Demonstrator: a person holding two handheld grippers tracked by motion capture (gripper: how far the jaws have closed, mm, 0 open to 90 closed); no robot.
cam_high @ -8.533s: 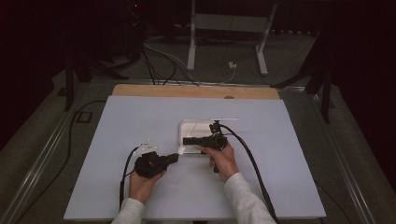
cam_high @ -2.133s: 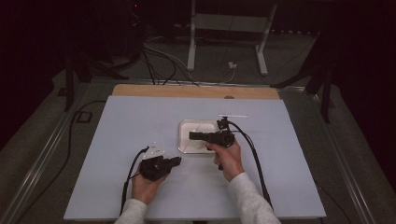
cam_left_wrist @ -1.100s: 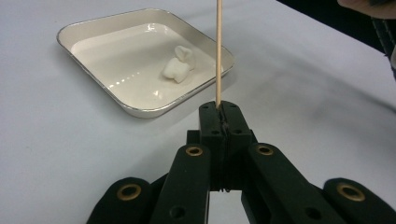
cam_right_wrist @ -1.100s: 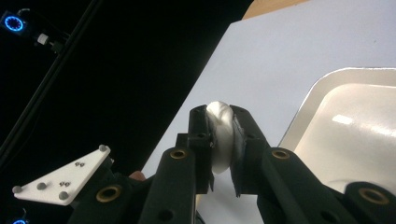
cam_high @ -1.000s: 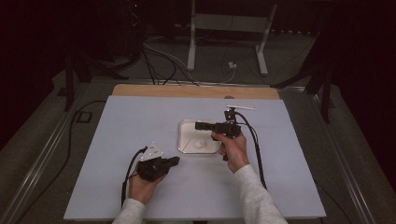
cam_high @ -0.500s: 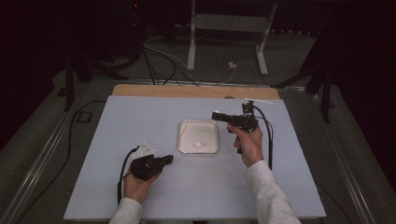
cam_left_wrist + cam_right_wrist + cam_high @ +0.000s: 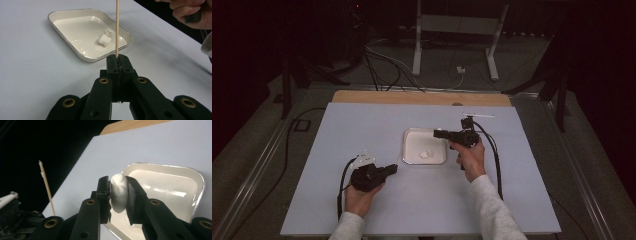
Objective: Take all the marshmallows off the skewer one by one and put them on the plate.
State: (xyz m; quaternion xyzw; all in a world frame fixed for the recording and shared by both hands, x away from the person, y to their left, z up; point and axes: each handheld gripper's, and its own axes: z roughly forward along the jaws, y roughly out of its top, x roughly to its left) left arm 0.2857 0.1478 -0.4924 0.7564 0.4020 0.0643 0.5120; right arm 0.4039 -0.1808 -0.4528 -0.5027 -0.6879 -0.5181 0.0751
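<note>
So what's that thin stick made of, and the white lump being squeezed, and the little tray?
The stick looks like bare pale wood, matt, with a pointed tip: likely a skewer. The white lump seems soft and spongy, bulging between the right gripper's jaws, perhaps marshmallow. The tray looks glossy cream with a metallic rim: glazed ceramic or enamel, hard to tell.

A thin wooden skewer (image 7: 116, 27) is standing upright, its lower end pinched between the closed jaws of the left gripper (image 7: 117, 61), its pointed tip showing pale in the right gripper view (image 7: 46, 185). A soft white marshmallow (image 7: 119, 193) is sitting squeezed between the pads of the right gripper (image 7: 118, 192), bulging slightly, hanging above the near edge of the white tray (image 7: 197, 200).
</note>
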